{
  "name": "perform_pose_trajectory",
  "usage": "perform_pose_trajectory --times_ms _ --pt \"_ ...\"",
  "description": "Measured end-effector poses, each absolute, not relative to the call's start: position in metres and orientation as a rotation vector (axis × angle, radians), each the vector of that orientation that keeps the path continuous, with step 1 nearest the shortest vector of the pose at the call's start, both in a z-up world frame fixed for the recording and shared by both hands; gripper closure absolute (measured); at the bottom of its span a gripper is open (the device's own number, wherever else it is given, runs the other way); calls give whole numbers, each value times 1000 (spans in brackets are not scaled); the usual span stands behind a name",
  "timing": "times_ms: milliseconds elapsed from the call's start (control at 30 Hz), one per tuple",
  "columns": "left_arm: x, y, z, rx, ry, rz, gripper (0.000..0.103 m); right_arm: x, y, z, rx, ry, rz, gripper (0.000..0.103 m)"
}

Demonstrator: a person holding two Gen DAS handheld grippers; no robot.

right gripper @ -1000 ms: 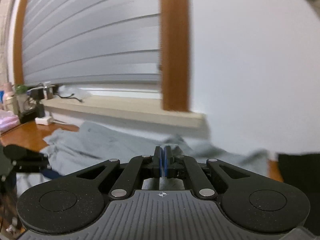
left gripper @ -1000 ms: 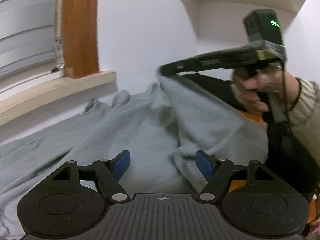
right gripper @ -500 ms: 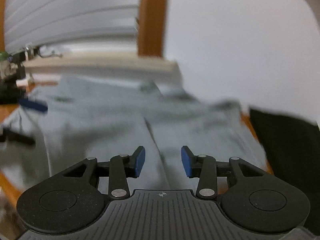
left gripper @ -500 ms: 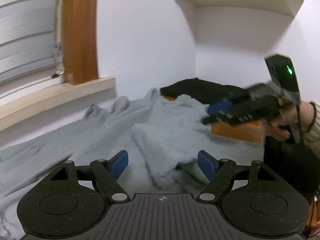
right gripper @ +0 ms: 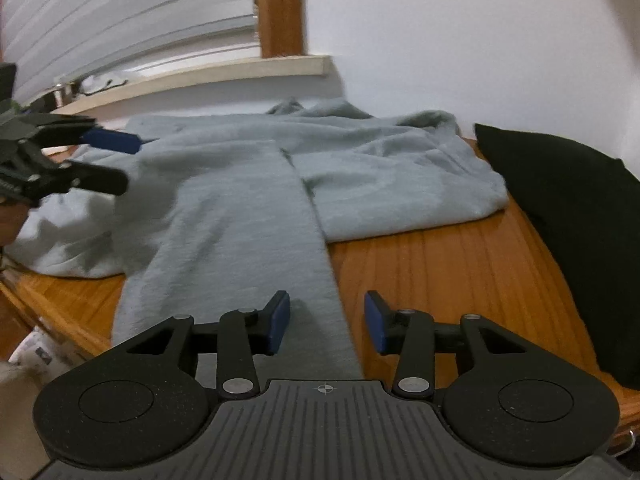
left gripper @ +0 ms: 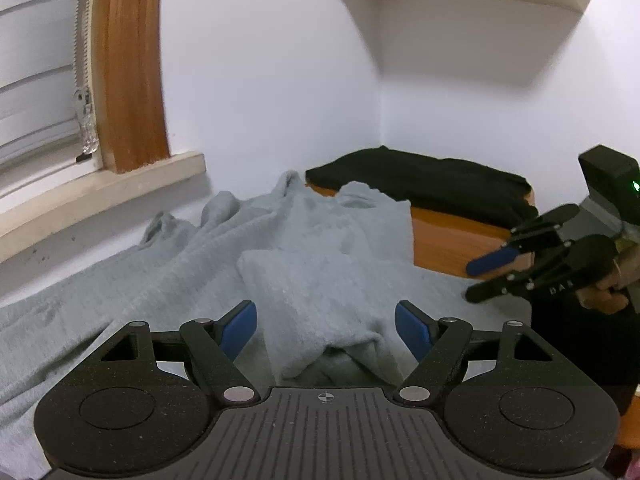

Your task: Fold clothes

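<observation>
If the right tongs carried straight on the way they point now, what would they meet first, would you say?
Most likely the long folded-over strip of the fuzzy grey garment, which lies on the wooden table directly ahead of the open right tongs. Depth is unclear, so exactly where they would touch it is a guess.

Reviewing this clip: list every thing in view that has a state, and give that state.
left gripper: open, empty, over the grey garment.
right gripper: open, empty, fingers astride the strip's edge.
grey garment: spread on the wooden table, one long strip folded across it toward the near edge.
black garment: lying folded beside the grey one.
</observation>
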State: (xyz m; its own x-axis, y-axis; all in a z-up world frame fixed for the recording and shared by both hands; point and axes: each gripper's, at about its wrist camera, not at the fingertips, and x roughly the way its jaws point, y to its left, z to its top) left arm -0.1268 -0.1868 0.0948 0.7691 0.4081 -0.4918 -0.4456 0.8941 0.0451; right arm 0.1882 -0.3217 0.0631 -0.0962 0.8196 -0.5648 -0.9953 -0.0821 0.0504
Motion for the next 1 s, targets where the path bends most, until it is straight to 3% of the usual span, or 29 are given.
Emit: perform_pose_trajectory --times_ms 33,67,467,833,900,933,967,1000 --pt "-127 -186 95 -79 515 466 24 187 -321 63 -454 505 1634 94" --pt "-128 -185 94 -82 513 469 24 187 -319 64 -447 520 1651 100" --pt "-169 -177 105 -130 457 522 24 164 -280 109 -357 448 1758 100" --pt "-224 -167 119 -162 393 638 24 63 -172 180 -249 350 1988 100" --pt "-237 -164 119 -180 388 660 23 42 -160 178 -259 334 1985 98" --pt "-244 -162 118 -194 390 664 23 35 -158 174 -279 302 1966 88" --pt "-249 -161 117 -201 394 670 23 32 -157 169 -293 284 1944 72" --pt "-252 -161 116 -201 401 676 23 33 -156 162 -302 286 1934 65"
